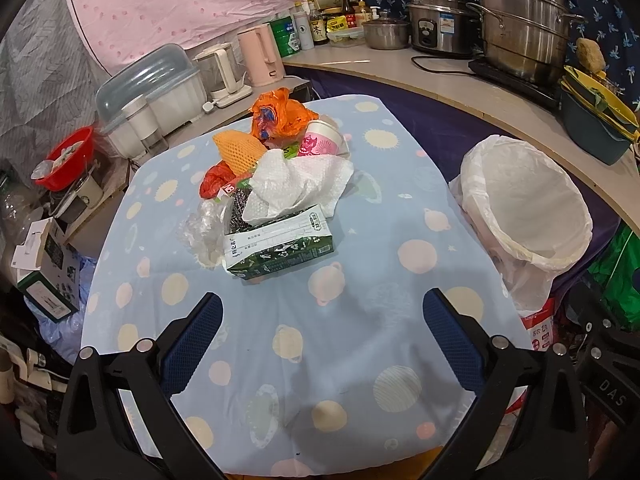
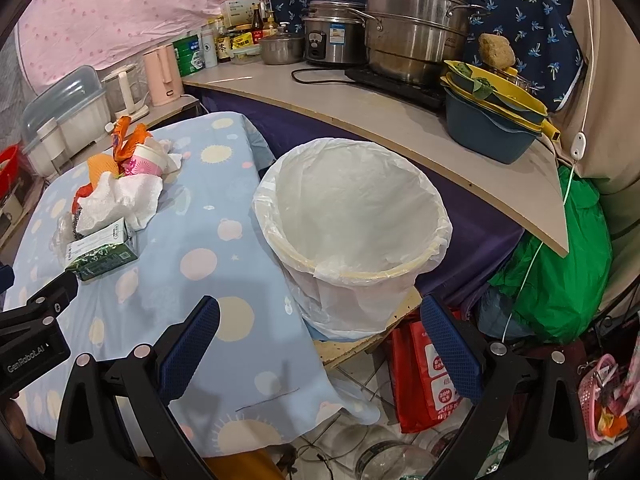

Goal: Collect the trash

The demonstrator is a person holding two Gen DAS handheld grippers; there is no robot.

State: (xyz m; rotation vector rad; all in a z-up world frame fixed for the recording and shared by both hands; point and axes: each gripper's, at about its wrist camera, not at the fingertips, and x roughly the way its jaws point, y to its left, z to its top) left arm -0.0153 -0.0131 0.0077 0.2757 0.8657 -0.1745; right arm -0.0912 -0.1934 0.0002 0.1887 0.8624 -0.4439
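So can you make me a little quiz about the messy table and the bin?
1. True or false: the bin already holds trash.
2. Which piece of the trash pile lies nearest the left tool? A) paper cup B) green carton C) orange bag
3. Fill in: both tools, the right tool too, are ____ and hold nothing.

Key: 1 false, only a white liner shows; 2 B; 3 open.
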